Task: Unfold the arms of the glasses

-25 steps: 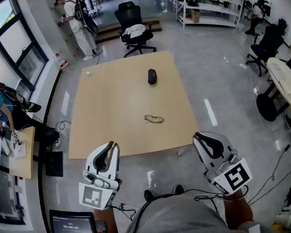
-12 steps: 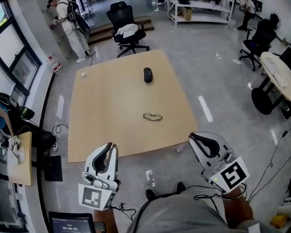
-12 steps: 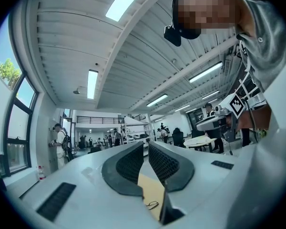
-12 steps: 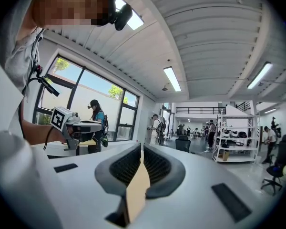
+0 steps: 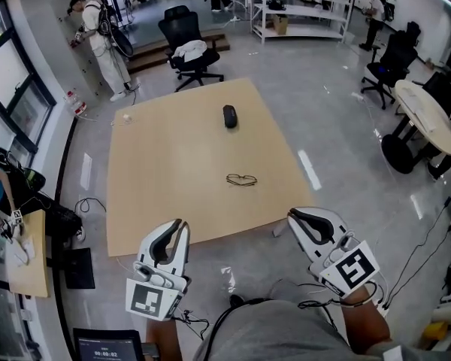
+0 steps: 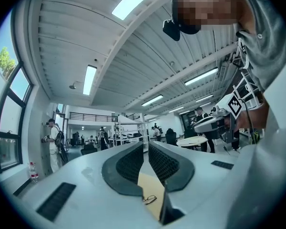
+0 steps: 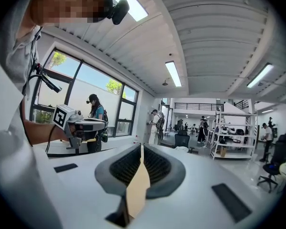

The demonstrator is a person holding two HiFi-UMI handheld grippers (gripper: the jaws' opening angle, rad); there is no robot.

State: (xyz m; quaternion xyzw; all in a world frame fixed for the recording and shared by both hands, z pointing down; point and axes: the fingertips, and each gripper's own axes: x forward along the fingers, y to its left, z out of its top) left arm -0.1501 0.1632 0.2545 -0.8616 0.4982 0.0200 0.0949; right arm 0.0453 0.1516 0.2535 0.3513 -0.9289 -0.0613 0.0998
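Observation:
The glasses (image 5: pixel 241 180) lie folded on the light wooden table (image 5: pixel 165 171), a little right of its middle, with nothing touching them. Both grippers hover below the table's near edge, well short of the glasses. My left gripper (image 5: pixel 179 225) is at the lower left, its jaws together and empty. My right gripper (image 5: pixel 294 215) is at the lower right, also shut and empty. In the left gripper view the glasses (image 6: pixel 149 199) show small through the slit below the closed jaw tips (image 6: pixel 146 149). The right gripper view shows only the tabletop (image 7: pixel 137 190) past its jaws (image 7: pixel 141 149).
A black mouse-shaped object (image 5: pixel 230 116) rests near the table's far edge and a small white thing (image 5: pixel 127 116) at its far left corner. A black office chair (image 5: pixel 188 47) stands behind the table. A person (image 5: pixel 98 32) stands at the far left. A round table (image 5: pixel 428 122) is at the right.
Both grippers have drifted a little forward toward the table's near edge, the right one also sliding left. Both stay shut. The glasses have not moved on the table.

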